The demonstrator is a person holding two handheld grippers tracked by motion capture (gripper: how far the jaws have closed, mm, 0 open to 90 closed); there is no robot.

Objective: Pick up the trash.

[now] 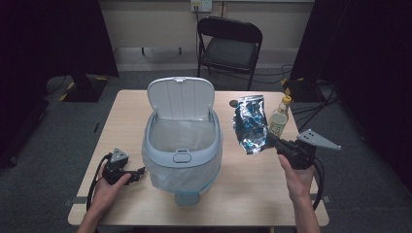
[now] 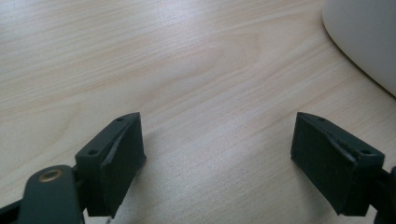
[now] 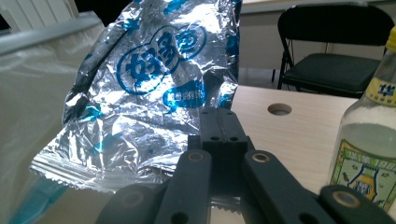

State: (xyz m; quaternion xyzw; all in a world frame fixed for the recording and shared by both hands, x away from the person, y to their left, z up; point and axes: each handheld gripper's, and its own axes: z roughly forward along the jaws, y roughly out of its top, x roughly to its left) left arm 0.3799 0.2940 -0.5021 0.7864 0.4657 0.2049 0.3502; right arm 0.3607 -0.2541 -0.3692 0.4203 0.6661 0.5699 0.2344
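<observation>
Fingers of the right gripper (image 1: 270, 139) are pinching a crumpled foil snack bag (image 1: 250, 124) above the tabletop (image 1: 252, 189), beside the open lined bin (image 1: 182, 145). Left gripper (image 1: 138, 174) fingers are lying spread. Likely next: carrying the bag over the rim and releasing.

The left gripper (image 1: 138, 173) is held low at about seven o'clock in the high view, gripped from behind by the left hand (image 1: 109, 187), whose forearm enters from the bottom edge. Its jaws are spread wide apart, with nothing between them. The right gripper (image 1: 268, 139) is held at about four o'clock by the right hand (image 1: 296, 177), raised and pointed toward ten o'clock. Its jaws are pressed together, a thin foil edge being pinched between them.
</observation>
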